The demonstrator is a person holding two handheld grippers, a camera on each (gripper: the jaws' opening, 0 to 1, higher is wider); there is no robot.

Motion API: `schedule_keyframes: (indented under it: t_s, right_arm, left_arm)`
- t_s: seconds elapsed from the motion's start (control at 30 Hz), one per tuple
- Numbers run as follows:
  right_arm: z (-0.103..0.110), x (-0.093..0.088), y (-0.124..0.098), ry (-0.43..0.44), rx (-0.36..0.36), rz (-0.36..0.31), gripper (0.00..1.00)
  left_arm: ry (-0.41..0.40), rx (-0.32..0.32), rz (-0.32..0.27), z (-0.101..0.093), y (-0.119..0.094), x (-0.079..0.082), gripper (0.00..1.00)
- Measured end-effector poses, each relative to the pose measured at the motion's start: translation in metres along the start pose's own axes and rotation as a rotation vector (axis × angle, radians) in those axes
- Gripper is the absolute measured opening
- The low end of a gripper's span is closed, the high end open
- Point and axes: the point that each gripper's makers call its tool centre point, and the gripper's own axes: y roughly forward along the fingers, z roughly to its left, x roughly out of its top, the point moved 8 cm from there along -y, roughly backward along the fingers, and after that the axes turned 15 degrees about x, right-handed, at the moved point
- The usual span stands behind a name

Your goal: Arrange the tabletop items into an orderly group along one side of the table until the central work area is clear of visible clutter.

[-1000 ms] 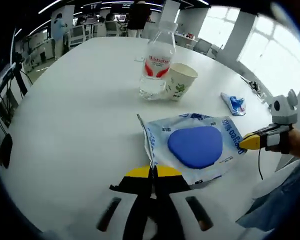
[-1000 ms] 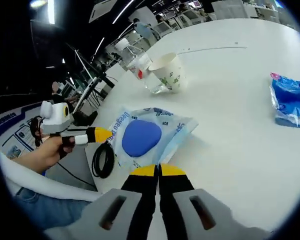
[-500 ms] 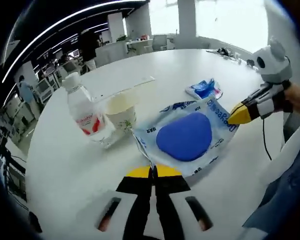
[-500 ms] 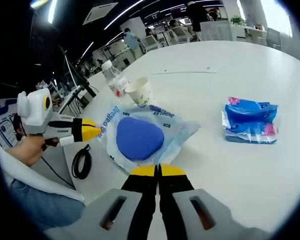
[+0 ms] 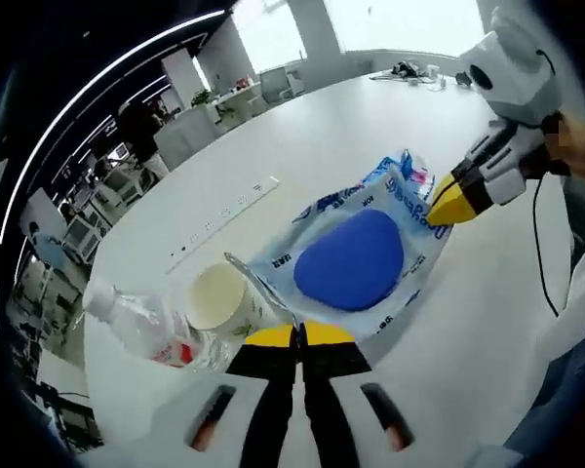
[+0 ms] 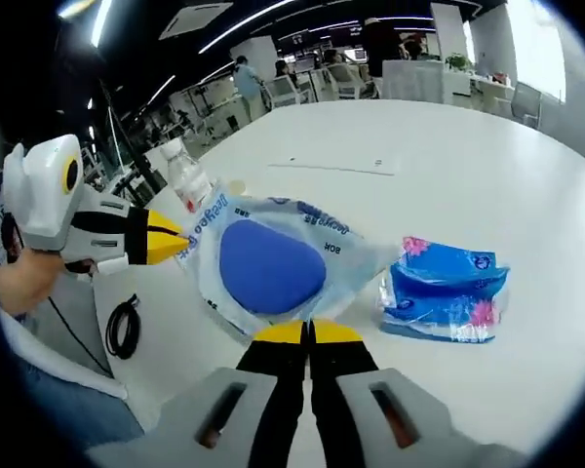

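Both grippers are closed on opposite edges of a clear plastic pouch holding a blue pad: the left gripper [image 5: 297, 336] is clamped on one corner of the pouch [image 5: 356, 255], and in the right gripper view the right gripper [image 6: 307, 333] is seen clenched on the near edge of the same pouch [image 6: 268, 263]. In the left gripper view the right gripper's yellow tip is seen at the pouch's far edge, and in the right gripper view the left gripper's yellow tip is seen touching the pouch's edge on the left. The pouch is held between them over the white table [image 6: 448, 185]. A paper cup [image 5: 219, 297] and a water bottle [image 5: 141, 327] with a red label are seen just beside each other, near the pouch. A blue tissue pack [image 6: 444, 292] lies on the table just beside the pouch. A black cable coil [image 6: 122, 327] is seen off the table's edge.
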Motion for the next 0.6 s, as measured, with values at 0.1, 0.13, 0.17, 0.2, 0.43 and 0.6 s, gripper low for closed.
schedule_keyframes:
  t_s: [0.1,0.13,0.17,0.2,0.43,0.6]
  right_arm:
    - [-0.007,0.006,-0.001,0.004,-0.01,-0.01,0.0]
    - [-0.01,0.008,0.0,0.003,-0.016,-0.009,0.0]
    - [-0.013,0.009,0.001,0.003,-0.02,-0.006,0.0]
    - [-0.017,0.01,0.002,0.004,-0.029,0.003,0.0]
    - [-0.03,0.015,0.005,-0.005,-0.065,-0.004,0.0]
    - [-0.035,0.018,0.016,-0.017,-0.069,0.004,0.0]
  left_arm:
    - [0.03,0.0,-0.006,0.0,0.007,0.009,0.0]
    - [0.039,-0.002,-0.004,0.0,0.009,0.011,0.0]
    - [0.048,-0.005,0.0,-0.001,0.012,0.013,0.0]
    - [0.051,-0.008,0.002,-0.001,0.015,0.015,0.0]
    - [0.057,-0.025,0.064,0.002,0.036,0.015,0.0]
    - [0.058,-0.031,0.087,0.007,0.046,0.011,0.0]
